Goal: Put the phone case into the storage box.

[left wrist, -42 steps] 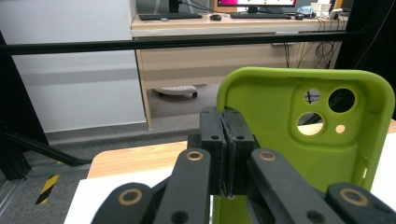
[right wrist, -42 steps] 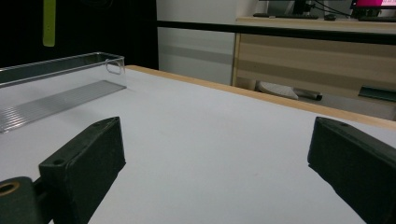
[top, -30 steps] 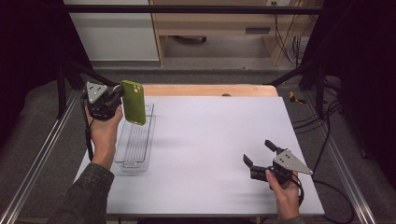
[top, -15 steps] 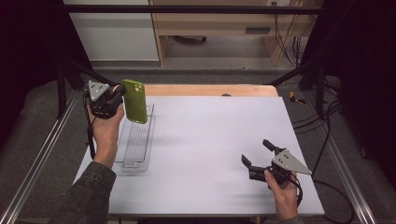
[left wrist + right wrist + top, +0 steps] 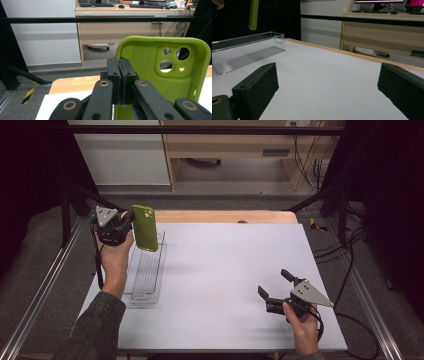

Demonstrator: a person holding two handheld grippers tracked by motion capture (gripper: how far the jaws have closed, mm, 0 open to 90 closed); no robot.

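A green phone case [image 5: 144, 227] hangs upright in the air above the far end of a clear plastic tray [image 5: 146, 270]. My left gripper [image 5: 126, 223] is shut on the case's edge; in the left gripper view the jaws pinch the case [image 5: 160, 72], whose camera holes face me. My right gripper [image 5: 273, 283] stands open low over the table's front right, with nothing between its jaws. From the right gripper view the case [image 5: 253, 14] appears edge-on above the tray [image 5: 244, 50].
The white tabletop [image 5: 225, 265] has a wooden strip [image 5: 220, 216] along its far edge. Black frame bars and metal rails run along the sides. A desk with cables stands beyond the table.
The left gripper has shifted the green case slightly toward the far end of the tray. The right gripper has barely moved.
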